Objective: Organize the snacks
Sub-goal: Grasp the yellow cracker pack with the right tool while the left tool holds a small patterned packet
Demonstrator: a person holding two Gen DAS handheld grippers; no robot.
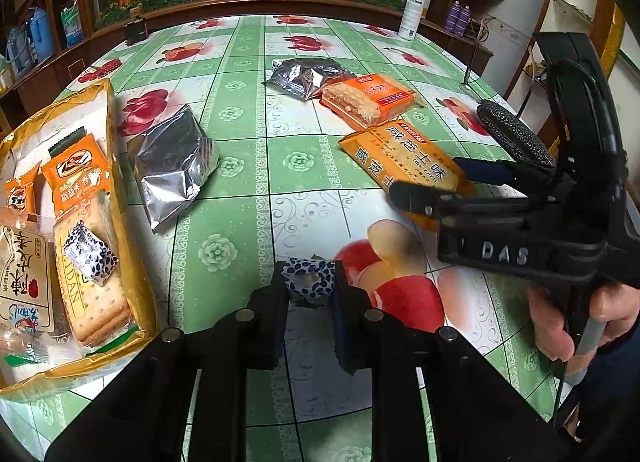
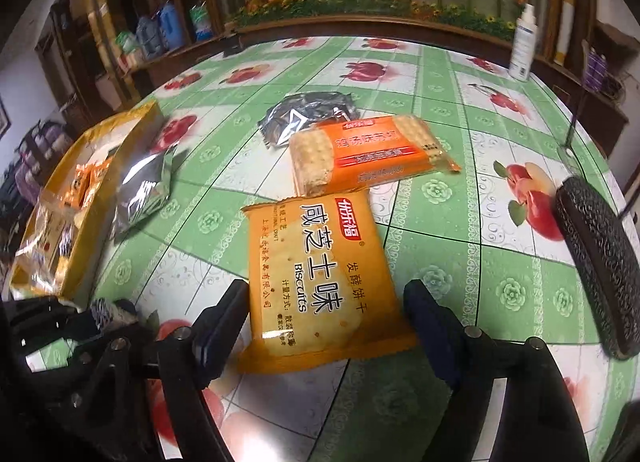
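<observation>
My left gripper (image 1: 308,282) is shut on a small blue-and-white patterned snack packet (image 1: 307,277), held just above the tablecloth. It also shows low on the left of the right wrist view, the left gripper (image 2: 100,318). A yellow biscuit pack (image 2: 316,282) lies flat on the table. My right gripper (image 2: 326,314) straddles its near end, jaws open, pads close to both long edges without squeezing it. In the left wrist view the right gripper (image 1: 428,180) sits over that biscuit pack (image 1: 400,154). A yellow box (image 1: 118,182) at the left holds several snacks.
On the green fruit-print tablecloth lie a silver foil pack (image 1: 172,170), a second silver pack (image 1: 308,76) and an orange cracker pack (image 2: 368,154). A black glasses case (image 2: 596,262) lies at the right, a white spray bottle (image 1: 412,10) at the far edge.
</observation>
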